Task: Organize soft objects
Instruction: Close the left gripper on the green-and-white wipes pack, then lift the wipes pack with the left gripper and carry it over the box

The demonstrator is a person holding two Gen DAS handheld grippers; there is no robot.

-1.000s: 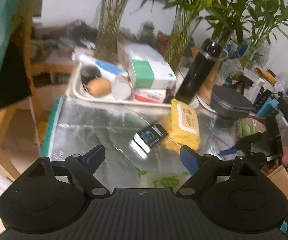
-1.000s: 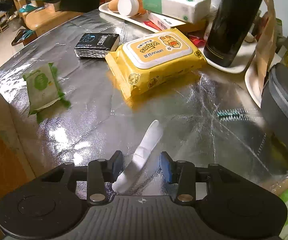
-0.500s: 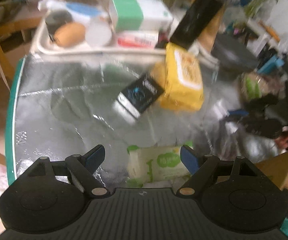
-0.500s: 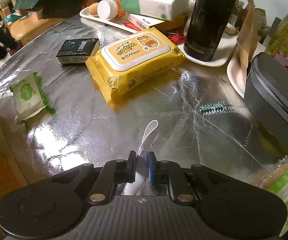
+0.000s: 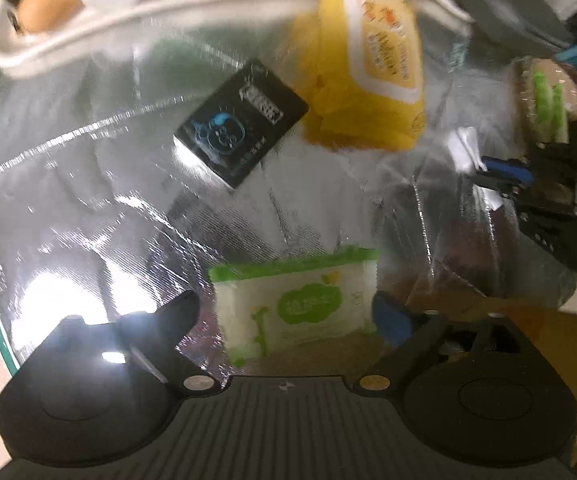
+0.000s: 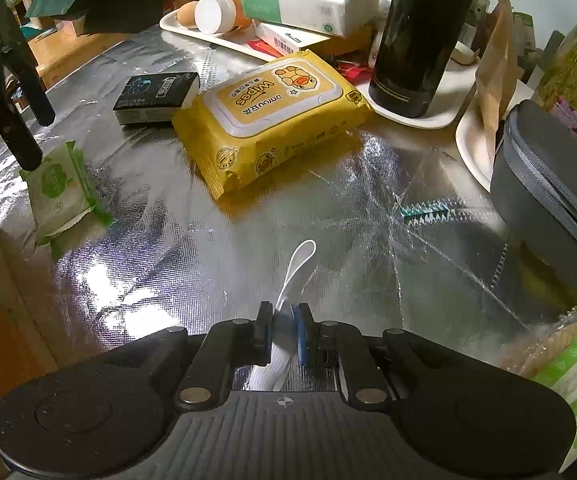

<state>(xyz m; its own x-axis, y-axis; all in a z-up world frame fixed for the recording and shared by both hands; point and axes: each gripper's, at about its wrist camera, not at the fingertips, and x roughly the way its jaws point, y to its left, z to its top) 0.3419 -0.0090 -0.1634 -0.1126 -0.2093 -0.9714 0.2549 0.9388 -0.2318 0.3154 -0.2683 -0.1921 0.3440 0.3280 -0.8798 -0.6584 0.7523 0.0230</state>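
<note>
Right gripper [image 6: 283, 330] jaws were clamped tight on a white strip [image 6: 297, 268]; its long axis ran straight ahead along the fingers, free end toward mid-bench. Left gripper [image 5: 288, 312] jaws were wide apart, holding nothing, straddling the green wipes pack [image 5: 294, 304], long axis across the jaws, near the foil-covered bench [image 6: 208, 248] edge. Yellow wipes pack [image 6: 272, 120] lay mid-bench touching a black pack [image 6: 156, 98]; bare foil lay between them and both grippers.

Crinkled silver foil-covered surface [image 6: 192, 264], strewn with soft packs.

Lying directly on it: large yellow wipes pack [image 6: 272, 120], touching a black rectangular tissue pack [image 6: 156, 98]; small white-and-green wipes packet [image 6: 62, 188] near the edge; teal bristle brush [image 6: 428, 212]; long white tray [image 6: 224, 42]; grey zippered case [image 6: 548, 184].
</note>
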